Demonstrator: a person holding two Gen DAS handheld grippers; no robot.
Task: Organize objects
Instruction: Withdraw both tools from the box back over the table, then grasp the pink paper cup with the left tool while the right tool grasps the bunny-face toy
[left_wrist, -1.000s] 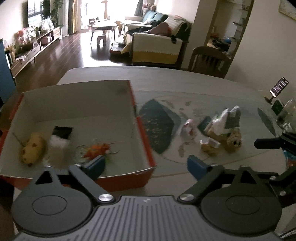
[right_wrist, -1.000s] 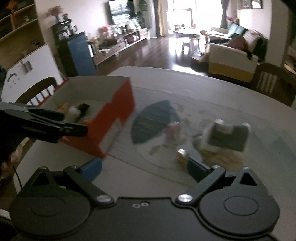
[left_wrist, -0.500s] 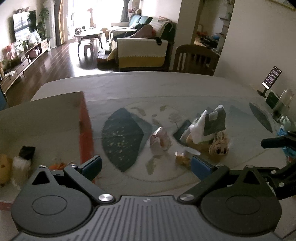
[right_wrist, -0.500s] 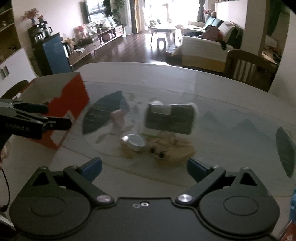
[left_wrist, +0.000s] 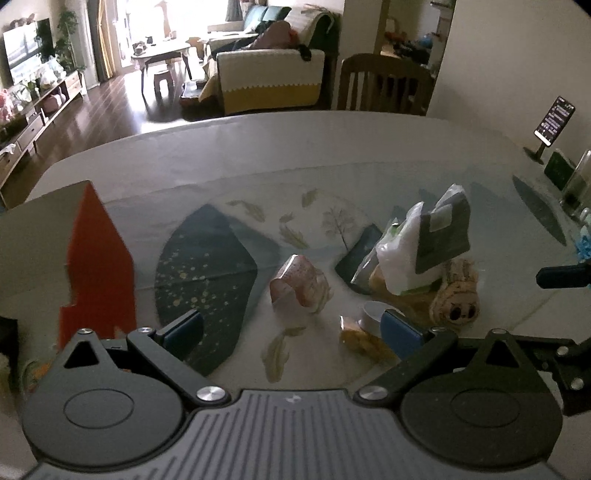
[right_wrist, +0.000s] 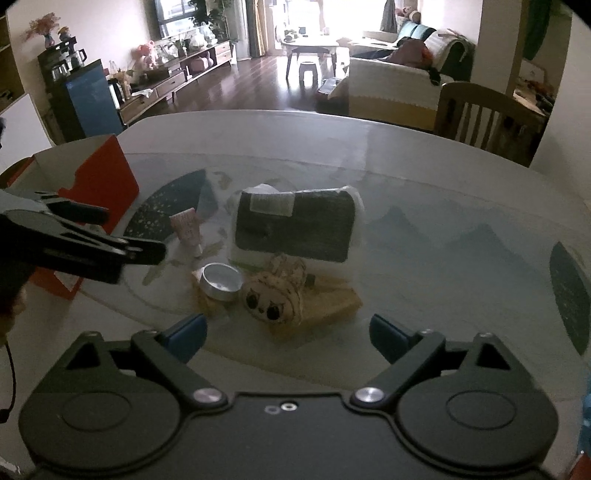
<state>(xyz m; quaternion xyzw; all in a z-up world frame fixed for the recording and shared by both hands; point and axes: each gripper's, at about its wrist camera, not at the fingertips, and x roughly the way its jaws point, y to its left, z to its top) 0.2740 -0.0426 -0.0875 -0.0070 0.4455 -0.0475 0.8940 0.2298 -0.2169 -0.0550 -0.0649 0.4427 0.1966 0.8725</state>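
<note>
A heap of small things lies mid-table: a pink tube (left_wrist: 300, 286) (right_wrist: 187, 230), a round metal tin (right_wrist: 220, 280) (left_wrist: 371, 314), a plush toy with a drawn face (right_wrist: 275, 293) (left_wrist: 458, 293), a dark packet in a white bag (right_wrist: 295, 230) (left_wrist: 428, 245) and yellowish wrappers (left_wrist: 360, 338). The orange-and-white box (left_wrist: 98, 266) (right_wrist: 103, 177) stands at the left. My left gripper (left_wrist: 291, 330) is open just short of the pink tube. My right gripper (right_wrist: 288, 332) is open, nothing between its fingers, right before the plush toy.
The table (left_wrist: 258, 155) has a glass top with a dark leaf pattern. A phone on a stand (left_wrist: 552, 122), a glass and small items sit at the far right edge. A wooden chair (right_wrist: 480, 118) stands behind the table.
Both grippers have swung right, away from the box and toward the heap. The right gripper has come closer to the plush toy and tin. Both stay open and hold nothing.
</note>
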